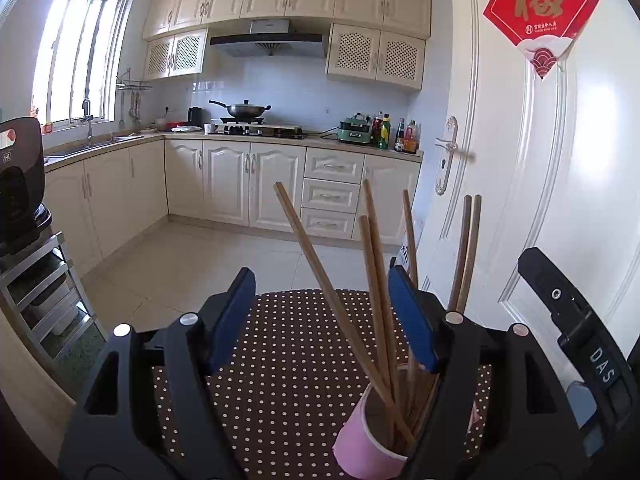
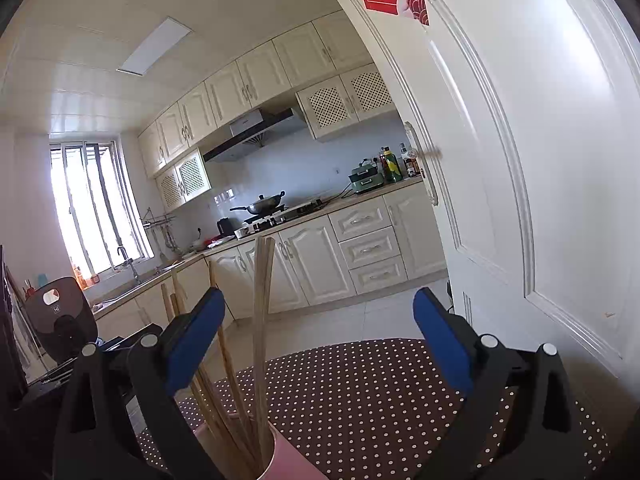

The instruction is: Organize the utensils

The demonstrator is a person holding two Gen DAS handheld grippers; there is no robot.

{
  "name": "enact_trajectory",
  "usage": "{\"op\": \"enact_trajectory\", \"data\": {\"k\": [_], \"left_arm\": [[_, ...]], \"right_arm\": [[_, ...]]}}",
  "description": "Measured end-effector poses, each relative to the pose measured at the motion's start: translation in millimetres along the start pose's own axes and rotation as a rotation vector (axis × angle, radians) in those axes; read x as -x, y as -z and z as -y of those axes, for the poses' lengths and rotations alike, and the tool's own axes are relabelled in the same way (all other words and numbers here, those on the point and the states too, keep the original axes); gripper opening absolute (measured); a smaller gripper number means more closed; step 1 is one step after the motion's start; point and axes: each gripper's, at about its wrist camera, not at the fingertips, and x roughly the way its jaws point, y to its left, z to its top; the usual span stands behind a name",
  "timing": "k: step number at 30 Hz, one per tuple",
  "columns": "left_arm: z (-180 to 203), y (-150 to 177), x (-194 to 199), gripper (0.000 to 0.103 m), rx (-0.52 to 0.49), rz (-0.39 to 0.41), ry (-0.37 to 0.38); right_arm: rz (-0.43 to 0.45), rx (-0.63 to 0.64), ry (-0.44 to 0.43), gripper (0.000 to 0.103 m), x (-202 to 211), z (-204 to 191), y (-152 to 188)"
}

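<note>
A pink paper cup (image 1: pixel 366 436) stands on a brown polka-dot table (image 1: pixel 288 360) and holds several wooden chopsticks (image 1: pixel 376 280) fanned upward. My left gripper (image 1: pixel 322 320) is open; the cup sits low between its fingers, close to the right blue pad (image 1: pixel 412 320). In the right wrist view the cup (image 2: pixel 280 460) and chopsticks (image 2: pixel 262 320) stand just inside the left blue pad (image 2: pixel 196 340) of my right gripper (image 2: pixel 320 344), which is open and empty. The right gripper's black body (image 1: pixel 576 336) shows at the right of the left wrist view.
A white door (image 1: pixel 560 180) with a red decoration stands close on the right. A metal shelf with a black appliance (image 1: pixel 20 184) is on the left. Kitchen counters, stove with wok (image 1: pixel 244 110) and bottles lie beyond across the tiled floor.
</note>
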Motion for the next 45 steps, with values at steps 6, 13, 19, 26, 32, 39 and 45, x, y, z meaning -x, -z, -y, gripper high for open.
{"op": "enact_trajectory", "data": {"k": [6,13,19,26,32,39,45], "left_arm": [[-8.3,0.4,-4.3,0.075,0.016,-0.011,-0.009],[-16.9,2.0,-7.1,0.082,0.038,-0.023,-0.022],[-22.4,3.6,-5.6,0.089,0.055,-0.011,-0.051],[-29.6,5.3,-4.2,0.094,0.092,-0.001,-0.055],[-40.3,8.7,-10.1,0.094,0.149,-0.056,0.016],[-39.6,11.5,7.1,0.094,0.093,-0.051,0.003],[-34.1,10.6,36.0,0.094,0.032,-0.056,0.008]], "right_arm": [[-0.009,0.008,0.012,0.093,-3.7,-2.1,-0.2],[-0.026,0.015,0.029,0.094,-8.3,-3.6,0.9],[-0.022,0.013,0.046,0.095,-8.6,-4.1,0.6],[0.002,-0.025,0.079,0.095,-5.9,2.2,-0.1],[-0.018,-0.039,0.079,0.095,-6.8,4.8,-5.2],[-0.036,-0.001,0.041,0.095,12.7,1.3,-9.1],[-0.072,0.116,-0.017,0.095,42.5,-19.6,-11.2]]}}
